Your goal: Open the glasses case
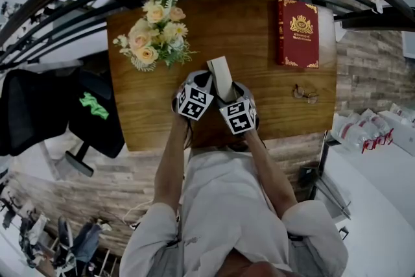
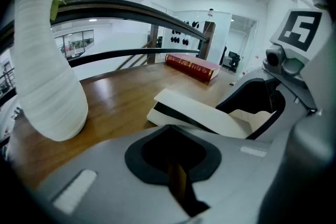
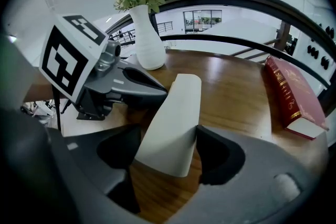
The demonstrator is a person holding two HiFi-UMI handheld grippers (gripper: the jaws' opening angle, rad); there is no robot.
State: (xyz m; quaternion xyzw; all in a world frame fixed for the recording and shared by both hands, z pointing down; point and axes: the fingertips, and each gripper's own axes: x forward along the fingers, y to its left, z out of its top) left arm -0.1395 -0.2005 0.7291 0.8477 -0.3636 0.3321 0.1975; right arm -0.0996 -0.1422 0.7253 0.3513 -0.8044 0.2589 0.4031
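Progress looks slight: glasses case (image 3: pixel 173 123) sits on the bench (image 1: pixel 259 29) with only a dark slit between lid and base, the lid yet to be raised, right gripper (image 3: pixel 168 142) fingers wide and clasping its near end, left gripper (image 2: pixel 175 161) fingers together, empty, at its side.

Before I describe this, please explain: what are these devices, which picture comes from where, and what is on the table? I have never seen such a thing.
A person holds one two-jaw gripper in each hand; the cubes with square marks belong to them. One picture looks down from a head camera; the other two look along each gripper's jaws. On the wooden table are a vase of flowers, a red book and a pair of glasses. The right gripper holds the near end of the cream glasses case between its jaws. The left gripper is beside the case, jaws together, with nothing between them.
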